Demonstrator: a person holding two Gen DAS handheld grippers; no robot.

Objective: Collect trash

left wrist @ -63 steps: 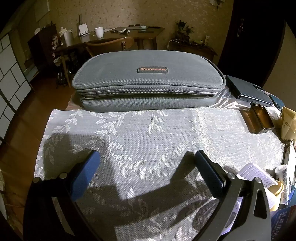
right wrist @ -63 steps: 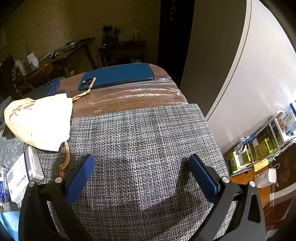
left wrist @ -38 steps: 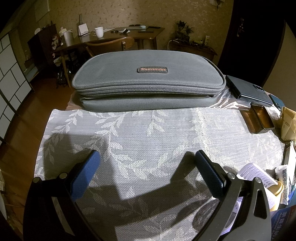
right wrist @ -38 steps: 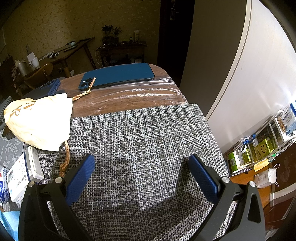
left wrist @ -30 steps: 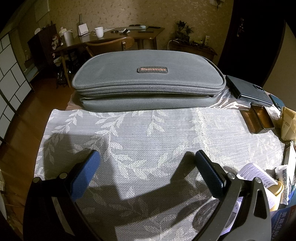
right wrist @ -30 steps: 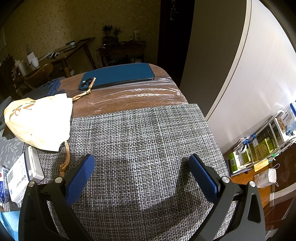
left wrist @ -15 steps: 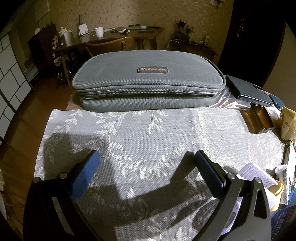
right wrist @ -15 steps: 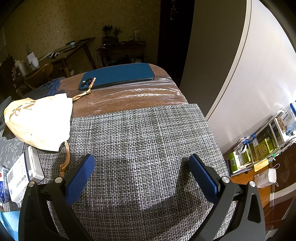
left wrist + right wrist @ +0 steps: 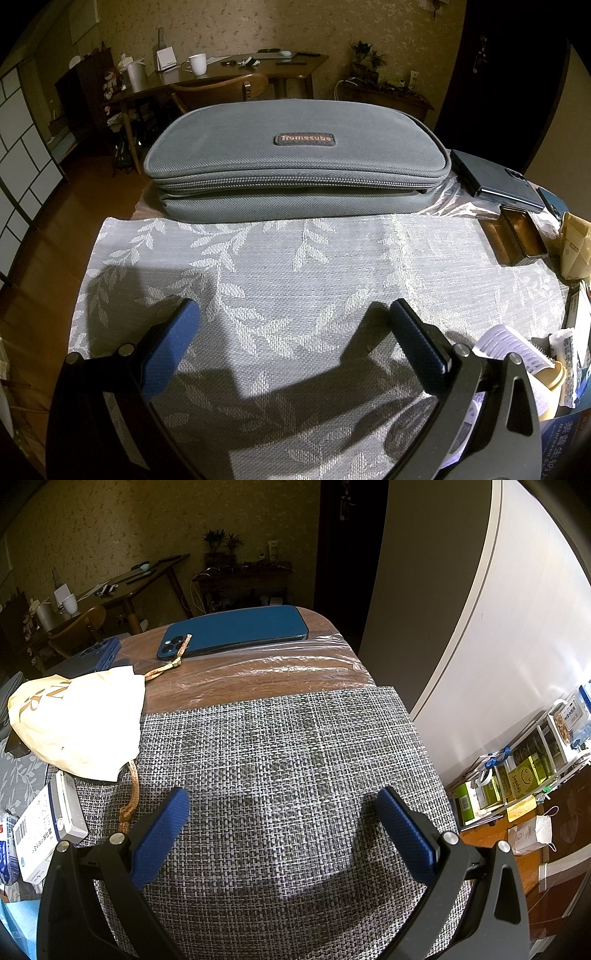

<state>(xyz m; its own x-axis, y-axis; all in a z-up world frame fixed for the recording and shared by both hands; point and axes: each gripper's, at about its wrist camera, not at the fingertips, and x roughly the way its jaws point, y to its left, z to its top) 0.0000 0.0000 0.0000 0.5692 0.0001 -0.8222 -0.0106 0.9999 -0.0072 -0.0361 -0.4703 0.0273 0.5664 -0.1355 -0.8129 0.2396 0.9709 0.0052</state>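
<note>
blue-padded left gripper [image 9: 291, 314], right gripper [image 9: 280, 799] agape

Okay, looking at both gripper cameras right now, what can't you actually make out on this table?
- Left wrist view: the pile of papers and packets at the right is partly hidden by the open left gripper and cut by the frame edge, so what is trash is unclear.
- Left wrist view: the grey zip case hides the table behind it.
- Right wrist view: the white box is cut by the left edge, its print too small.
- Right wrist view: the cream pouch is closed; contents are hidden.

A grey zipped case [image 9: 295, 166] lies beyond a leaf-patterned placemat [image 9: 295, 266]; a blue phone [image 9: 236, 629] rests on the wooden table [image 9: 258, 672].
</note>
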